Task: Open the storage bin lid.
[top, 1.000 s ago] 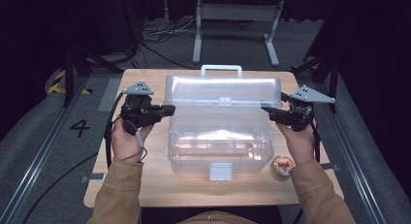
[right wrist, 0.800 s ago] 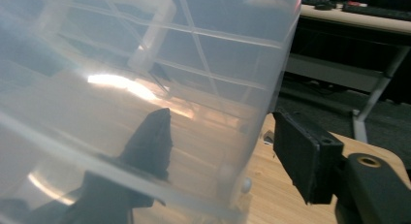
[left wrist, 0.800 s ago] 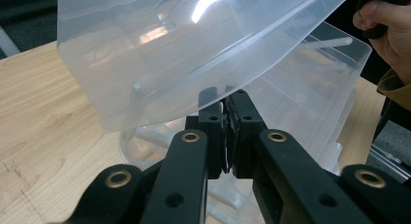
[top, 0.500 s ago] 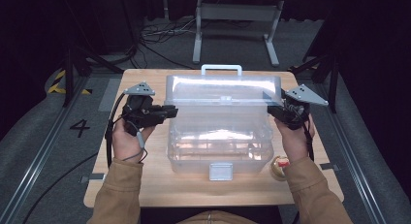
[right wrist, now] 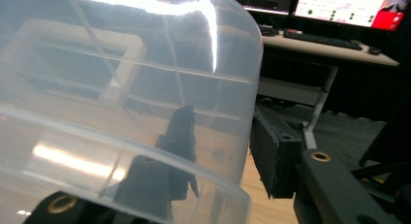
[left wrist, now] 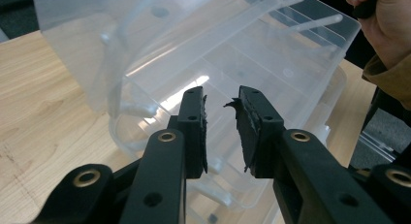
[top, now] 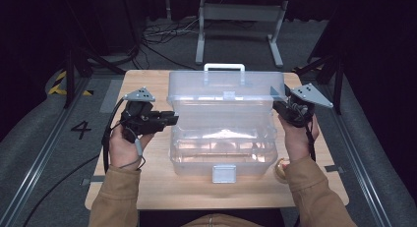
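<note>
A clear plastic toolbox (top: 221,148) stands open on the wooden table (top: 147,187), its lid (top: 221,97) upright at the back with a white handle (top: 224,67) on top. My left gripper (top: 172,118) points at the box's left side. Its jaws have just been opening, and in the left gripper view (left wrist: 220,95) nothing lies in the gap, with the box (left wrist: 271,54) behind it. My right gripper (top: 280,101) is at the lid's right end. Its jaws (right wrist: 223,112) have just been closing and straddle the lid's end wall (right wrist: 121,64); the inner jaw stands apart from the plastic.
A grey latch (top: 223,173) hangs on the box's front. A small round tan object (top: 281,169) lies on the table by the person's right wrist. Dark floor, cables and a metal stand (top: 241,20) are beyond the table's far edge.
The right gripper has come in leftward onto the lid's right end and its jaws have narrowed. The left gripper's jaws have parted; that hand has stayed in place.
</note>
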Motion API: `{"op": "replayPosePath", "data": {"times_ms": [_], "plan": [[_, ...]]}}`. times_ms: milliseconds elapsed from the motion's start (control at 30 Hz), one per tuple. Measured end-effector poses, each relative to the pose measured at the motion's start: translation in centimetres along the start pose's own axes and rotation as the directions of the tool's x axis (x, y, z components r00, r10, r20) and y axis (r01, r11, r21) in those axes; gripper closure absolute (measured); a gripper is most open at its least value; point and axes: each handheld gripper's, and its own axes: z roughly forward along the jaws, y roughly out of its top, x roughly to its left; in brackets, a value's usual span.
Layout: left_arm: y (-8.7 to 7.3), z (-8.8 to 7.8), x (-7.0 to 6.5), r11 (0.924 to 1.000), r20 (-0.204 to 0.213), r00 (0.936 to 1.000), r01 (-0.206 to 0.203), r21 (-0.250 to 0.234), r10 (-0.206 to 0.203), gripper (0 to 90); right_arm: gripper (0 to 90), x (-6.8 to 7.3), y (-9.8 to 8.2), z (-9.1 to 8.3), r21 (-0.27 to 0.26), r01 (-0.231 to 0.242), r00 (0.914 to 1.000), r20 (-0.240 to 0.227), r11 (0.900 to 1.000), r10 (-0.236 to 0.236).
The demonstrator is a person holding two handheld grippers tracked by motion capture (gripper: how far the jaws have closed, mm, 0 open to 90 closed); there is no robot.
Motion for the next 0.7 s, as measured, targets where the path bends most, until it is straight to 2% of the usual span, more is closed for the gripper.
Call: {"op": "replayPosePath", "data": {"times_ms": [167, 267, 333, 433, 567, 700], "plan": [[-0.2, -0.2, -0.6, 0.9996, 0.006, 0.9998, -0.020, 0.020, 0.020, 72.7, 69.7, 0.3, 0.2, 0.0, -0.011, -0.004, 0.9986, 0.053, 1.000, 0.004], [-0.3, -0.4, -0.9, 0.9989, 0.014, 0.9994, -0.032, 0.034, 0.031, 72.8, 73.2, 0.3, 0.5, 0.0, -0.020, -0.009, 0.9976, 0.069, 1.000, 0.010], [-0.4, -0.4, -0.9, 0.9986, 0.020, 0.9992, -0.035, 0.039, 0.034, 72.7, 77.2, 0.1, 0.7, 0.0, -0.022, -0.021, 0.9974, 0.069, 1.000, 0.023], [-0.6, -0.3, -0.9, 0.9981, 0.032, 0.9988, -0.039, 0.047, 0.038, 72.7, 78.2, -0.4, 1.0, 0.4, -0.003, -0.054, 0.9974, 0.048, 0.999, 0.054], [-0.7, -0.5, -1.0, 0.9980, 0.040, 0.9986, -0.037, 0.051, 0.035, 72.8, 79.4, -0.7, 1.1, 0.9, 0.013, -0.068, 0.9969, 0.041, 0.998, 0.068], [-0.7, -0.6, -1.1, 0.9972, 0.054, 0.9973, -0.054, 0.051, 0.051, 72.7, 79.5, -0.9, 1.3, 1.2, 0.022, -0.070, 0.9970, 0.034, 0.997, 0.069]]}}
